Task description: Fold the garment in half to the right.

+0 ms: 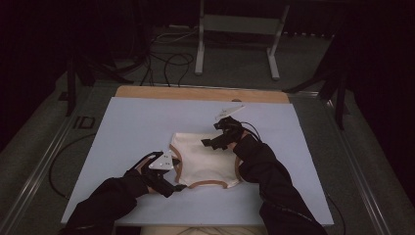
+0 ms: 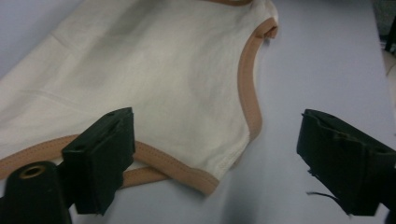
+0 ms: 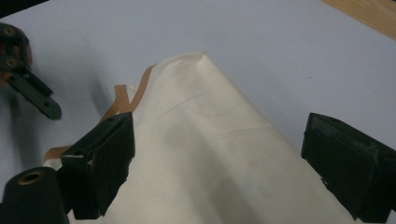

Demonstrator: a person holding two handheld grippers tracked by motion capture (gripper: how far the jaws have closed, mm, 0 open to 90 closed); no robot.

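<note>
Pale blue mat [image 1: 132, 127] is carrying the work. Left gripper [image 2: 212, 163], jaws released, is straddling the near-left tan-trimmed corner of the cream garment [image 1: 205, 159]; right gripper [image 3: 217, 163], likewise unclenched, is hovering over its far-right edge. Left is nearer the trim.

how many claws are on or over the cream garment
2. The left claw hovers at the near-left corner of the cream garment, jaws open around its tan-trimmed edge. The right claw is over the far right part, jaws open above the cloth. None seem hidden.
</note>
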